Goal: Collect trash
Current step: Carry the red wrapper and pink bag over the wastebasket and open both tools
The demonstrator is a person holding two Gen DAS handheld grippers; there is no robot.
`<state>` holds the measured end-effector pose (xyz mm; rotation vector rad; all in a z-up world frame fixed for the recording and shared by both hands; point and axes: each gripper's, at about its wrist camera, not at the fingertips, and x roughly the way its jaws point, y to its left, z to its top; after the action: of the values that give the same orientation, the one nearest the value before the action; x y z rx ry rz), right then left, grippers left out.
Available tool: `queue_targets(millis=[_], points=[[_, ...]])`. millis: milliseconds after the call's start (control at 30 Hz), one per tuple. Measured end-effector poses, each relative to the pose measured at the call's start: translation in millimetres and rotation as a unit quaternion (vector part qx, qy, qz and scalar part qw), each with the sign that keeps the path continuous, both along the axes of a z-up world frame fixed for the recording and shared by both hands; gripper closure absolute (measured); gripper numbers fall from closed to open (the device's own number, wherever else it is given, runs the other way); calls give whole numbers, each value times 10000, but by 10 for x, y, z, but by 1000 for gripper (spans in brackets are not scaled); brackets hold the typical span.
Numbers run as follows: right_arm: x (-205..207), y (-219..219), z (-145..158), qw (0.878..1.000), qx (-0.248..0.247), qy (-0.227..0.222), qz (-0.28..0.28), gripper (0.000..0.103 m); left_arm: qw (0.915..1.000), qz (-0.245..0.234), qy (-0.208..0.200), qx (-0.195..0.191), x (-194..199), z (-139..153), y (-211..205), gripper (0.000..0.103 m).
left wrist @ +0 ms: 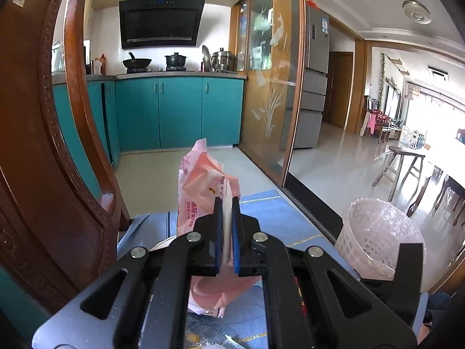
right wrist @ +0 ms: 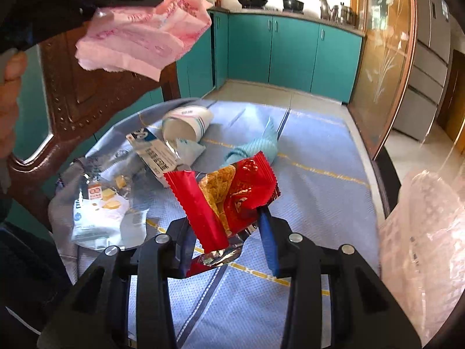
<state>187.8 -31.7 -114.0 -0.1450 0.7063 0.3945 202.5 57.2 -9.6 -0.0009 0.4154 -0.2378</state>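
My left gripper (left wrist: 227, 203) is shut on a pink plastic wrapper (left wrist: 200, 180) and holds it up in the air above the blue tablecloth; the wrapper also shows at the top left of the right wrist view (right wrist: 145, 32). My right gripper (right wrist: 223, 218) has its jaws around a red snack wrapper (right wrist: 229, 195) and holds it a little above the tablecloth (right wrist: 314, 174). On the cloth lie a tipped white paper cup (right wrist: 186, 125), a blue-and-white wrapper (right wrist: 154, 151), a teal cloth (right wrist: 258, 145) and a silver-white snack packet (right wrist: 98, 215). A white lattice bin with a pink liner (left wrist: 377, 235) stands right of the table.
A carved wooden chair back (left wrist: 43, 145) stands close on the left, also in the right wrist view (right wrist: 87, 87). Teal kitchen cabinets (left wrist: 174, 110) lie ahead. A glass sliding door (left wrist: 273, 87) is on the right. The bin liner (right wrist: 430, 232) fills the right edge.
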Motion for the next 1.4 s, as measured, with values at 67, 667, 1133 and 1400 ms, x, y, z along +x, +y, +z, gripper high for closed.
queue_targets(millis=[67, 667, 1133, 1400], points=[[-9, -23, 18, 10000, -27, -44, -30, 63, 10000, 5, -32, 31, -18, -1, -12, 96], [-62, -527, 285, 9950, 172, -596, -786, 63, 9997, 45, -31, 219, -35, -34, -47, 96], [-340, -1898, 607, 9598, 898, -1062, -2439, 63, 9984, -552, 106, 27, 28, -55, -440, 96], [-559, -2286, 516, 9533, 771, -948, -2762, 63, 9854, -1612, 287, -470, 93, -133, -1101, 96]])
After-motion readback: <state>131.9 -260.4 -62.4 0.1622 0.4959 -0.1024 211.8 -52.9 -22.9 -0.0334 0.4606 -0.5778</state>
